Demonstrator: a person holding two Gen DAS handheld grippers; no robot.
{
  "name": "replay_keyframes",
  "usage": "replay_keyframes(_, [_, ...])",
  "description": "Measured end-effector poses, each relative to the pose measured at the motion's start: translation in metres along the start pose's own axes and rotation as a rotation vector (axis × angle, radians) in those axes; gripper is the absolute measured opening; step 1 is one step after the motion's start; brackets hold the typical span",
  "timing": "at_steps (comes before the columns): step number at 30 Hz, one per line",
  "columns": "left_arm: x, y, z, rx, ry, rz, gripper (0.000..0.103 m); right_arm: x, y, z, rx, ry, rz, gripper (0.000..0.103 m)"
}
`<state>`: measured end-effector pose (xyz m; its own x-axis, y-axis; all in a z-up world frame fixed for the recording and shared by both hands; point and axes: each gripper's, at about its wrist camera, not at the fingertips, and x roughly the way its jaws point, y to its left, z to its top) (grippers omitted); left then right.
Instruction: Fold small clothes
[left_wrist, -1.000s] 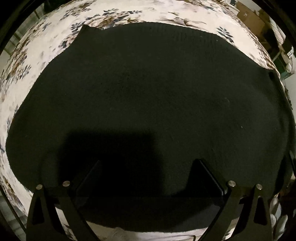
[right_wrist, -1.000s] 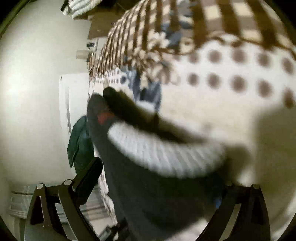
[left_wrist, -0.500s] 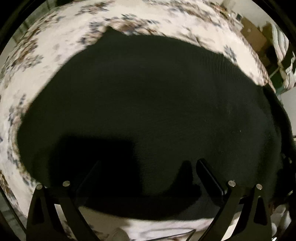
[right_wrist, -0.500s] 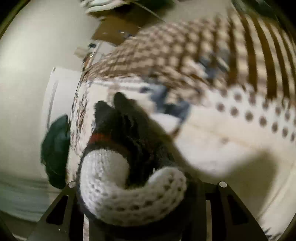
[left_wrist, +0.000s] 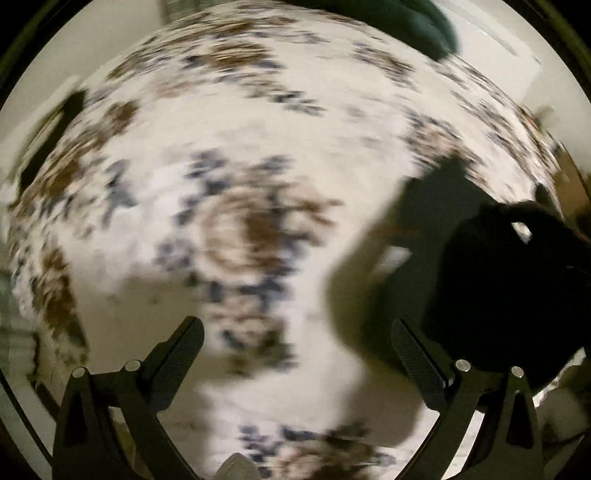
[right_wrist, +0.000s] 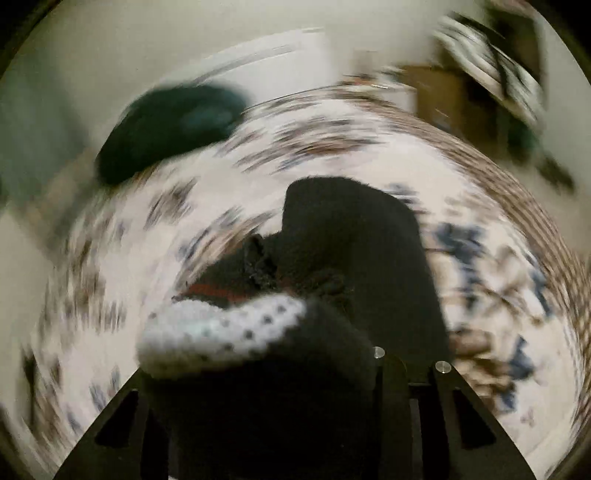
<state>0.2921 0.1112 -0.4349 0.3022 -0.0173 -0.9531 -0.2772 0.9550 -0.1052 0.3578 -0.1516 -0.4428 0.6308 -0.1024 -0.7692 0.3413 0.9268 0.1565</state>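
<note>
My right gripper (right_wrist: 258, 373) is shut on a dark knit garment (right_wrist: 351, 251) with a white dotted cuff (right_wrist: 221, 328) and a red stripe; the cloth hides the fingertips and hangs over the floral bedspread (right_wrist: 332, 155). In the left wrist view my left gripper (left_wrist: 295, 347) is open and empty above the floral bedspread (left_wrist: 258, 147). A black garment (left_wrist: 509, 295) shows at its right, just beyond the right finger. Both views are motion-blurred.
A dark green bundle (right_wrist: 166, 136) lies at the far edge of the bed, also in the left wrist view (left_wrist: 406, 22). A white wall stands behind. Cardboard boxes (right_wrist: 443, 96) and striped cloth (right_wrist: 491, 70) are at the far right.
My left gripper has swung off the flat black cloth, which now lies only at its right. My right gripper closed on the knit garment and carried it over the floral bedspread.
</note>
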Motion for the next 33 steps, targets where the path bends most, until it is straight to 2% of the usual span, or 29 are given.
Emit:
replay_keyframes(4, [0.008,0.041,-0.003,-0.091,0.024,0.020,0.103,0.026,0.109,-0.073,-0.337,0.074,-0.029,0.039])
replay_keyframes(6, [0.009,0.053,-0.006,-0.118,0.031,0.021,0.103,0.036,0.128,-0.103,-0.448,0.092,-0.051,0.040])
replay_keyframes(7, [0.008,0.057,-0.006,-0.129,0.031,0.015,0.103,0.047,0.133,-0.118,-0.518,0.124,-0.077,0.044])
replay_keyframes(8, [0.006,0.059,-0.007,-0.136,0.029,0.009,0.103,0.053,0.138,-0.129,-0.583,0.150,-0.099,0.054])
replay_keyframes(9, [0.004,0.058,-0.007,-0.140,0.026,0.001,0.103,0.052,0.143,-0.135,-0.621,0.163,-0.091,0.062])
replay_keyframes(10, [0.002,0.057,-0.006,-0.141,0.022,-0.012,0.103,0.044,0.144,-0.135,-0.625,0.187,-0.032,0.070])
replay_keyframes(12, [-0.003,0.052,-0.003,-0.137,0.016,-0.043,0.103,0.034,0.133,-0.126,-0.584,0.247,0.063,0.078])
replay_keyframes(13, [-0.007,0.047,-0.001,-0.134,0.011,-0.066,0.103,0.025,0.122,-0.114,-0.512,0.313,0.191,0.084])
replay_keyframes(16, [-0.022,0.019,0.005,-0.089,-0.012,-0.138,0.103,0.005,0.077,-0.077,-0.250,0.431,0.474,0.085])
replay_keyframes(17, [-0.024,0.011,0.006,-0.078,-0.015,-0.158,0.103,0.001,0.060,-0.067,-0.166,0.458,0.523,0.085])
replay_keyframes(19, [-0.025,-0.010,0.005,-0.063,0.001,-0.212,0.103,-0.008,0.018,-0.042,-0.032,0.456,0.530,0.086])
replay_keyframes(22, [-0.017,-0.040,-0.002,-0.080,0.043,-0.276,0.103,-0.002,-0.028,-0.013,0.020,0.443,0.436,0.086])
replay_keyframes(25, [-0.004,-0.063,-0.012,-0.162,0.086,-0.321,0.103,0.017,-0.060,0.019,-0.018,0.430,0.327,0.086])
replay_keyframes(26, [0.001,-0.068,-0.014,-0.202,0.090,-0.330,0.103,0.023,-0.066,0.030,-0.031,0.432,0.323,0.086])
replay_keyframes(29, [0.017,-0.077,-0.019,-0.298,0.068,-0.293,0.103,0.057,-0.066,0.062,-0.125,0.473,0.314,0.086])
replay_keyframes(30, [0.025,-0.078,-0.020,-0.335,0.065,-0.279,0.098,0.066,-0.064,0.073,-0.167,0.485,0.327,0.086])
replay_keyframes(32, [0.037,-0.075,-0.023,-0.410,0.040,-0.288,0.073,0.097,-0.047,0.090,-0.280,0.543,0.339,0.086])
replay_keyframes(33, [0.041,-0.073,-0.024,-0.439,0.015,-0.302,0.045,0.111,-0.035,0.098,-0.341,0.556,0.341,0.086])
